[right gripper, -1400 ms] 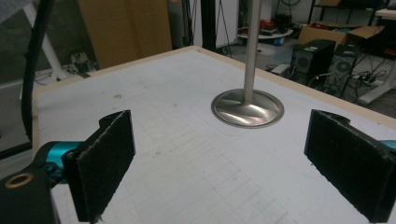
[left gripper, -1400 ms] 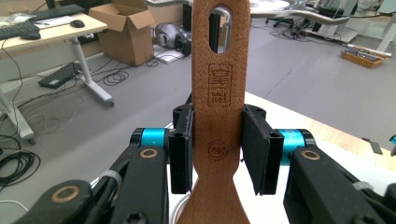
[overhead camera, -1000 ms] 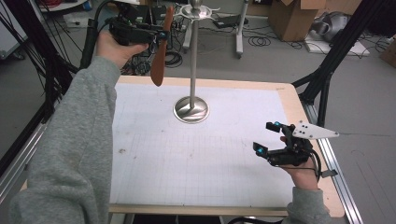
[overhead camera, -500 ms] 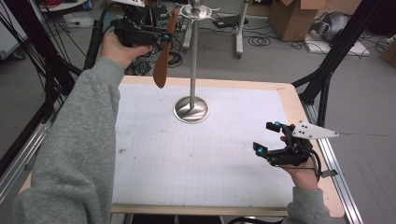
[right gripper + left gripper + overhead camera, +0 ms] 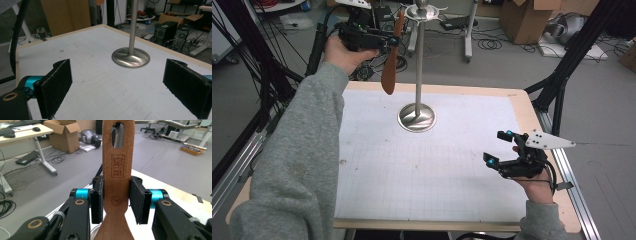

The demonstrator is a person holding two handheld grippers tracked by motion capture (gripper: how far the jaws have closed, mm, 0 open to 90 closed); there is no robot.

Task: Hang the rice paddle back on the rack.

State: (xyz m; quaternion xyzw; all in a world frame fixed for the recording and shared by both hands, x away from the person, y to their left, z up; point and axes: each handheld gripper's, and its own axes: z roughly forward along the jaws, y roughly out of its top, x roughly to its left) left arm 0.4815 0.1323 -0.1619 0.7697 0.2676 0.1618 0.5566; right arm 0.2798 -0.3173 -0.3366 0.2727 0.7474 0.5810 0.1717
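A brown wooden spatula (image 5: pixel 391 55) with a slotted handle hangs upright, its hole at a hook of the steel stand (image 5: pixel 418 70).

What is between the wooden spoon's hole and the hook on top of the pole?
Nothing visible blocks it. The left gripper holds the wooden spoon up beside the top of the metal stand. In the left gripper view, a shiny hook shows right through the spoon's hole.
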